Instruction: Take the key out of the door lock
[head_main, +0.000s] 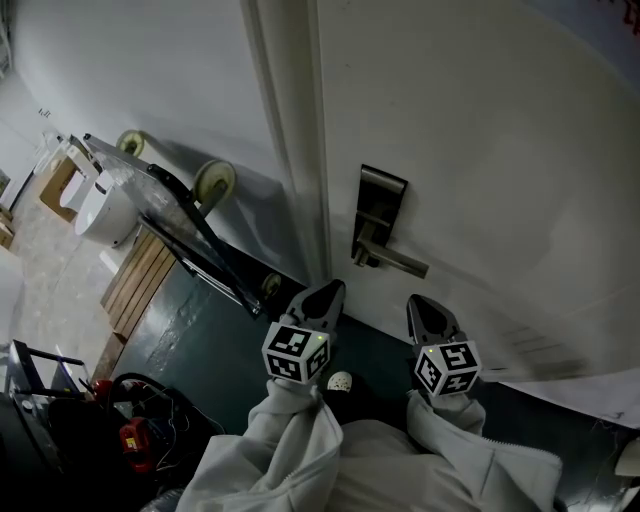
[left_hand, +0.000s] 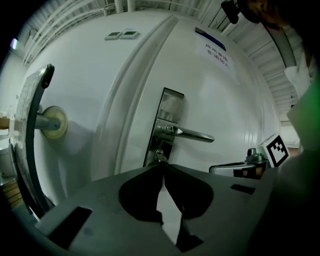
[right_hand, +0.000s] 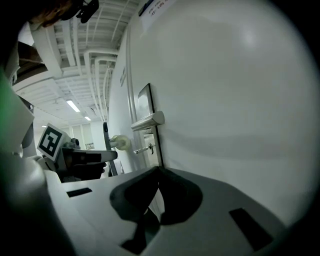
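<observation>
A white door carries a dark metal lock plate with a lever handle that points right. In the left gripper view a small silver key sticks out of the lock under the handle. My left gripper is shut and empty, its tips just short of the key. In the head view it hangs below and left of the plate. My right gripper is shut and empty, facing bare door to the right of the lock. It sees the key from the side.
A folded trolley with pale wheels leans on the wall left of the door. Beside it lie a wooden pallet and a white bucket. Cables and a red tool sit at the lower left. A paper notice hangs on the door.
</observation>
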